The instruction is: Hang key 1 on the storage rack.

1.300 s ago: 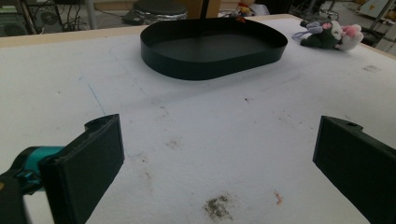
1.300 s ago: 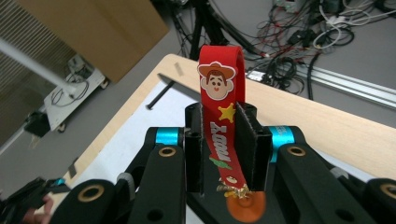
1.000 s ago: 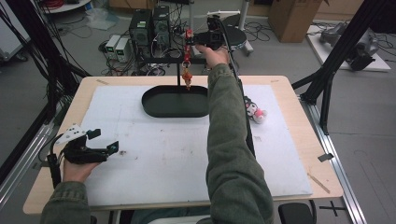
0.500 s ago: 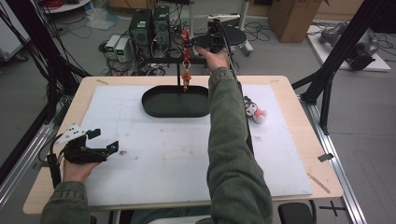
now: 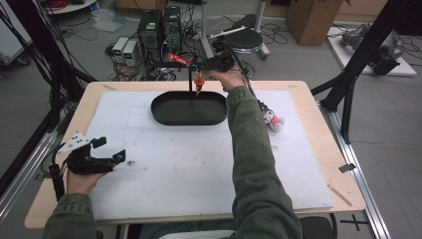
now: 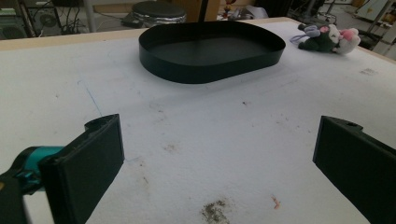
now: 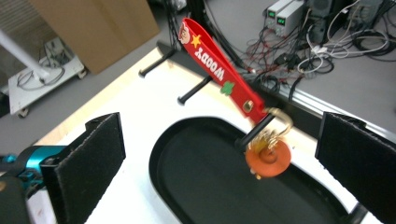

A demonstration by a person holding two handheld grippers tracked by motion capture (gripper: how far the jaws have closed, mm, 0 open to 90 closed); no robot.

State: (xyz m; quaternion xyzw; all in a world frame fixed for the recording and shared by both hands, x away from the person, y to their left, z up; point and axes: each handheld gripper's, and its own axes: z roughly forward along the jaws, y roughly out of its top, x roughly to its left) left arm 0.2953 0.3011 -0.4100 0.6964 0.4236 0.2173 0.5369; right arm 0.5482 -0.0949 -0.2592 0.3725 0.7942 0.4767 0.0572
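A white foam mat (image 5: 199,169) covers the wooden table (image 5: 318,99), stained near the lower middle. A black oval tray (image 5: 188,108) sits at upper centre, a black rack (image 5: 190,74) behind it. A red "Woody" keychain strap (image 7: 217,70) with an orange disc (image 7: 267,161) hangs on a rack peg. The right gripper (image 5: 211,63) hovers there, jaws spread. The left gripper (image 5: 94,158), lower left, is spread too. A plush toy (image 5: 271,118) lies right of the tray. Power supplies (image 5: 159,27), cables and a stool (image 5: 244,37) crowd the grey floor at the top.
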